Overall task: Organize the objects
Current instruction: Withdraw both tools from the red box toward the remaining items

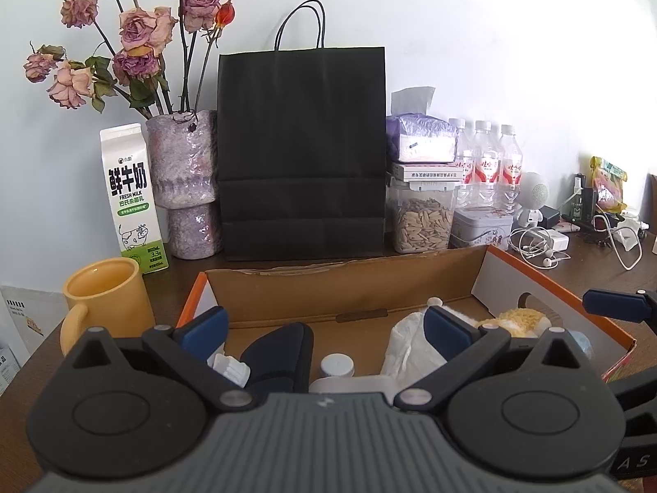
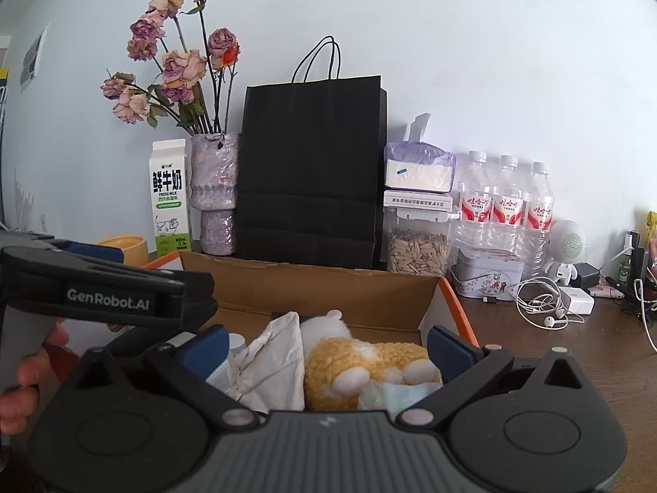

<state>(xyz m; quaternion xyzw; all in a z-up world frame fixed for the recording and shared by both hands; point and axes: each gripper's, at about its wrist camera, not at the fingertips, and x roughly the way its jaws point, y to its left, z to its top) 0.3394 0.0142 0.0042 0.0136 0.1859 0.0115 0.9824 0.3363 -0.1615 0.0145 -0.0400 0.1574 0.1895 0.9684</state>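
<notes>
both grippers, left gripper [image 1: 326,324] and right gripper [image 2: 326,343], hover spread and empty over the cardboard box [image 1: 349,283], likely choosing between plush toy [image 2: 361,365] and dark case [image 1: 279,353].

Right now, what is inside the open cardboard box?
In the open cardboard box: a yellow-and-white plush toy, a crumpled white cloth bag, a dark blue zip case and a white-capped bottle. Whatever lies beneath them is covered.

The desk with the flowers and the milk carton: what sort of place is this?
Probably a home desk or lived-in room: dried roses in a vase, a fresh milk carton, tangled earphones and a cardboard box of odds and ends.
</notes>
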